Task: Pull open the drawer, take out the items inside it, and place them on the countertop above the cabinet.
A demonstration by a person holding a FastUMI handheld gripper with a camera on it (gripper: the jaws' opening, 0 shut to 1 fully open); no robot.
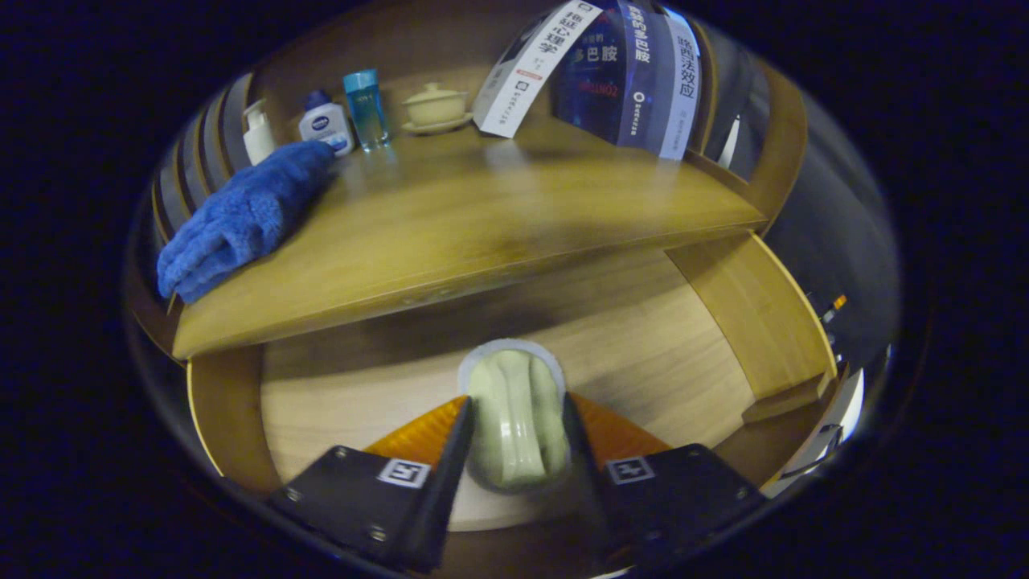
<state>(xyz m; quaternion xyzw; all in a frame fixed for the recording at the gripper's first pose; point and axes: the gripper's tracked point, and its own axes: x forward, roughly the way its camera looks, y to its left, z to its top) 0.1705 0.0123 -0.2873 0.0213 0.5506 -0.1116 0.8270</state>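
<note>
The wooden drawer (715, 322) stands pulled open below me, its pale floor showing. My gripper (517, 410) is shut on a pale green ceramic piece with a white rim (514, 402), held between both fingers above the drawer floor. Beyond it runs the wooden countertop (498, 217). A blue towel (241, 217) lies on the countertop's left part.
At the back of the countertop stand a white pump bottle (257, 133), a white bottle with a blue cap (325, 122), a blue glass bottle (366, 108) and a lidded cream cup on a saucer (435, 107). Books (619, 72) lean at the back right.
</note>
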